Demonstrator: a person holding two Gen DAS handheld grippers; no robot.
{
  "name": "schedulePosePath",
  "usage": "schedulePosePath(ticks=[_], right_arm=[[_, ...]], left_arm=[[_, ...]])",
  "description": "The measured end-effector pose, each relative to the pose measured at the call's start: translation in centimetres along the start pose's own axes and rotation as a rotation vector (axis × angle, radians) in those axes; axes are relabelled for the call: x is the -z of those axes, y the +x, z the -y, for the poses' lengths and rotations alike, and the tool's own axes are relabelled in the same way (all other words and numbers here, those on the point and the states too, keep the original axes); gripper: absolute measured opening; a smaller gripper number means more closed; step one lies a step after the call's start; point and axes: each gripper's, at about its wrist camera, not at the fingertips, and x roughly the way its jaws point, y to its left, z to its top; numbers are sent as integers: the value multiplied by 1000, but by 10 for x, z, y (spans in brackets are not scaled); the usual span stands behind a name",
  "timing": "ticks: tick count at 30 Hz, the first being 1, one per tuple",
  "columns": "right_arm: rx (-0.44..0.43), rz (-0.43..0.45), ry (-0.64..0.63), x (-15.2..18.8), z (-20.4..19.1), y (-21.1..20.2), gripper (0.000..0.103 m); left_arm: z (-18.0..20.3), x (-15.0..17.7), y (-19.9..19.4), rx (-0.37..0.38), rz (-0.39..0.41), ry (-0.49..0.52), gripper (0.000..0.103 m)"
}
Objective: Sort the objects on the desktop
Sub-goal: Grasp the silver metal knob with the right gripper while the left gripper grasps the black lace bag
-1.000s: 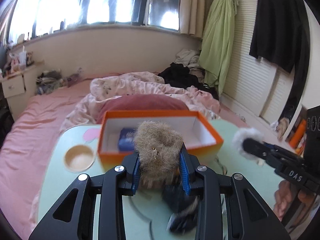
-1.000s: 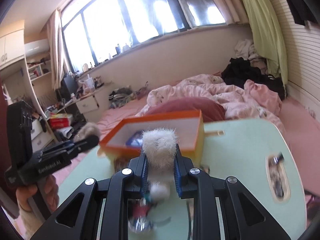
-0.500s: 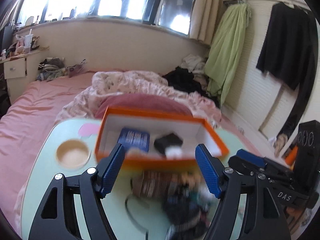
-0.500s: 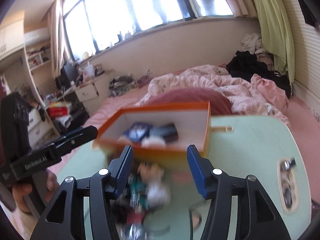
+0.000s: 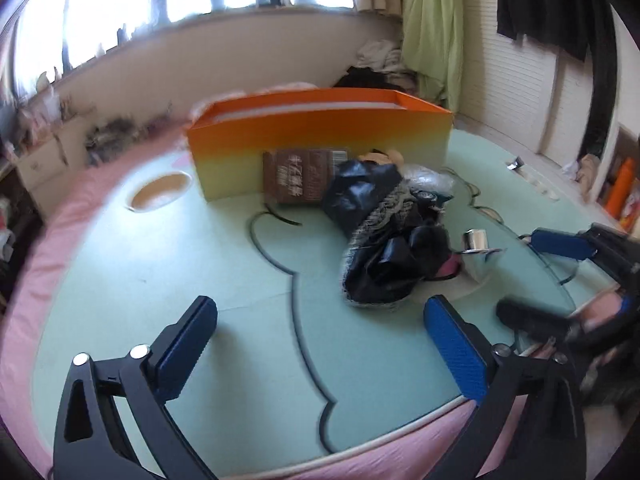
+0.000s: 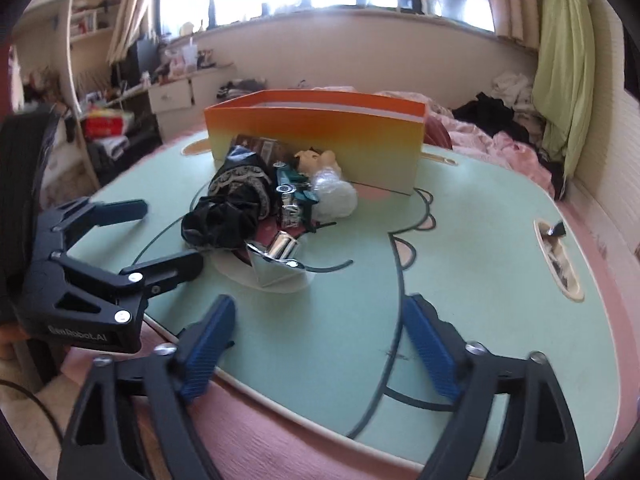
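My left gripper (image 5: 320, 344) is a black angular frame with triangular cut-outs, silver screw heads and blue ribbed pads. My right gripper (image 6: 316, 340) is built the same. White lettering marks the left gripper's black body, seen from the right.

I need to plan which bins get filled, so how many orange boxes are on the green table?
1. The orange box stands at the far side of the green table, right behind the pile of clutter. Nothing suggests another hidden one.
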Motion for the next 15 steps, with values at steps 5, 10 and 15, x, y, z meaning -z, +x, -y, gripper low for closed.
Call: schedulePosePath(ticks=[5, 10, 15], right_arm=[[-10, -2, -2, 1, 2, 4, 97], [-19, -2, -7, -1, 1, 6, 100], [-20, -3, -8, -2, 1, 6, 101]], left_arm=[[-1, 0, -2, -4, 10, -3, 103], [-2, 1, -1, 0, 13, -2, 103], [-4, 3, 2, 2, 14, -2, 103]])
